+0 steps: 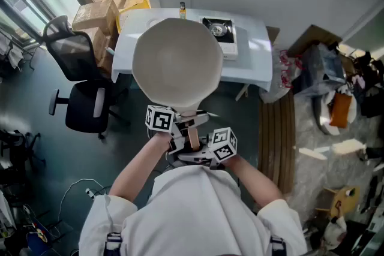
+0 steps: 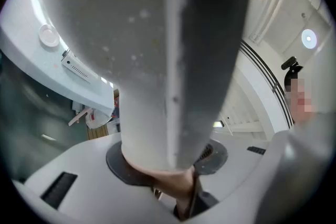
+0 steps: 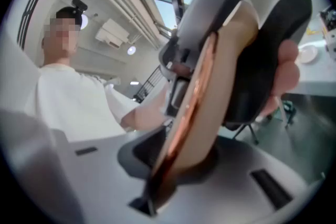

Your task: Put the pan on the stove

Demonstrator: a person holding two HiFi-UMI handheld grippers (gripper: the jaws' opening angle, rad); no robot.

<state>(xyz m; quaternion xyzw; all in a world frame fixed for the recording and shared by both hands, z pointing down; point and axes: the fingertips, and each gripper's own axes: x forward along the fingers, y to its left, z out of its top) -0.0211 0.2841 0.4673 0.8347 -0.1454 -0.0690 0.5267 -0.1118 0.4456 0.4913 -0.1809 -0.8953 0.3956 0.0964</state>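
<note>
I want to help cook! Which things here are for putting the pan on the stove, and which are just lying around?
For the job:
pan, its handle gripped by the left gripper and right gripper
stove
table under the stove

Just lying about:
office chair
cardboard boxes
small white dish

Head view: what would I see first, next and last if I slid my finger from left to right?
Black office chair → pan → wooden slats.
</note>
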